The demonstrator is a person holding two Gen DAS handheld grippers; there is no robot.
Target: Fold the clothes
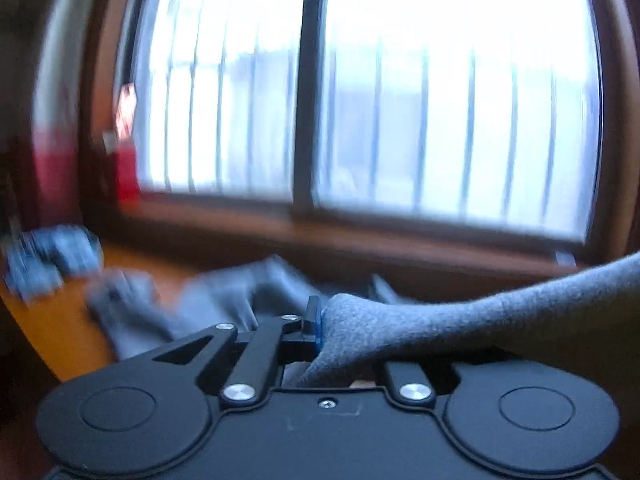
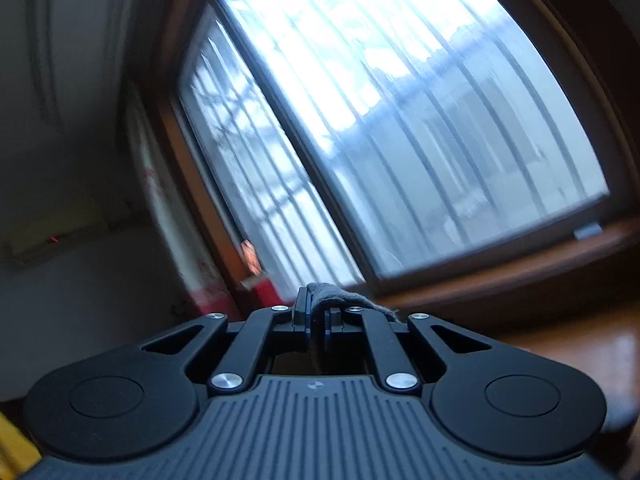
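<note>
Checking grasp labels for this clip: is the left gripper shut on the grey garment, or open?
Shut on it. The left gripper pinches a fold of the grey garment, which stretches taut off to the right.

Looks like a room in a home: big sliding window [image 1: 400, 100] in a brown wooden frame [image 1: 400, 248], vertical bars outside the glass, daylight coming in. Orange-brown wooden table [image 1: 60, 320] right under the sill with grey clothes [image 1: 224, 300] strewn on it. Right wrist view shows the same window [image 2: 400, 140], plain white wall [image 2: 80, 120] to its left, something red [image 2: 266, 290] at the frame's lower corner, too blurred to tell what
</note>
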